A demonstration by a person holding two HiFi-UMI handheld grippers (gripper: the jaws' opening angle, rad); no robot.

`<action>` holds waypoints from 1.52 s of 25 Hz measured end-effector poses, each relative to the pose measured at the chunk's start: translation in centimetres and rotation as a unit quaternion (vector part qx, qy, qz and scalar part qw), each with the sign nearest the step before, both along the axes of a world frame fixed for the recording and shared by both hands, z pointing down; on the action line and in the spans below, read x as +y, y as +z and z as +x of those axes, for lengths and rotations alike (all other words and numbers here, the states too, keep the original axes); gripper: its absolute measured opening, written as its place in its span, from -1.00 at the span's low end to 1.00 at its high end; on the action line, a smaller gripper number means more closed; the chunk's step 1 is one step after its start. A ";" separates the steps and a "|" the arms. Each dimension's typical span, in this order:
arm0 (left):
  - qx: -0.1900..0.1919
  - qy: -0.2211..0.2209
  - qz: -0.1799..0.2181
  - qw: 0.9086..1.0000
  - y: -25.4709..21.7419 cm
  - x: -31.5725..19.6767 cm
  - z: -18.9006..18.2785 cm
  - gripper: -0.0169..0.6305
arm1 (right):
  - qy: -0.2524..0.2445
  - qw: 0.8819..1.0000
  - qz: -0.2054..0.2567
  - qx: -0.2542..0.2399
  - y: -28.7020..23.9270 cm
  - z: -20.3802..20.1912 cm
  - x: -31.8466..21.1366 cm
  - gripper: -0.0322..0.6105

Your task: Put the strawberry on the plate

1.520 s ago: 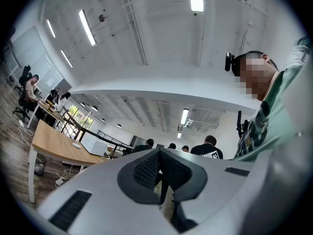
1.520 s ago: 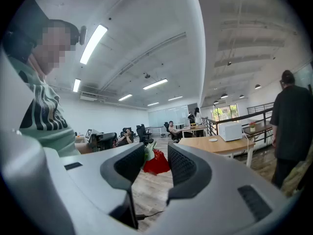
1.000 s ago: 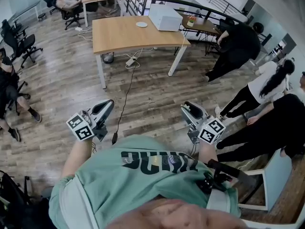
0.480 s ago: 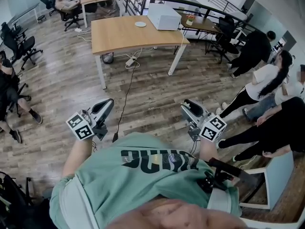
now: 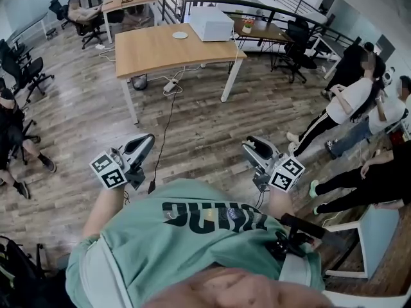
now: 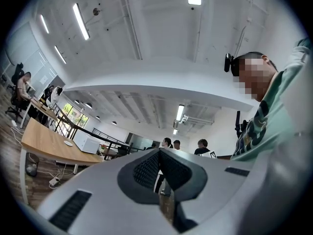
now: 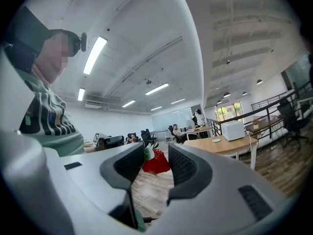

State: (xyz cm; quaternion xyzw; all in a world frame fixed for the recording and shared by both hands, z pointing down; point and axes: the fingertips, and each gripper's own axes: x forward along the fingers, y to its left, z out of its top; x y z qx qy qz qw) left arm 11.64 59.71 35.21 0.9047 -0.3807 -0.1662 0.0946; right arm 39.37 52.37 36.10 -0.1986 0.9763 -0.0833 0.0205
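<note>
Dark-clothed bystander (image 5: 350,63) farther off, table (image 5: 160,50) shifted left

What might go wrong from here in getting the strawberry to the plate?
1. The red strawberry sits at the very tips of the right tongs, so it might slip out on the way.
2. The small white plate lies far off on the light wooden table, and a black cable trails over the wood floor in between: a possible trip.

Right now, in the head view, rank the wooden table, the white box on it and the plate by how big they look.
1. table, by far the largest
2. white box
3. plate, the smallest

The box and plate sit on the table at about the same distance from the camera, so nearness does not skew this order.
</note>
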 end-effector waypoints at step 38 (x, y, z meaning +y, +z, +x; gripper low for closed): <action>0.029 0.121 -0.021 0.992 2.3 -8.8 -3.0 -0.94 | 0.060 0.998 -0.018 0.005 1.4 -5.1 -2.8 -0.40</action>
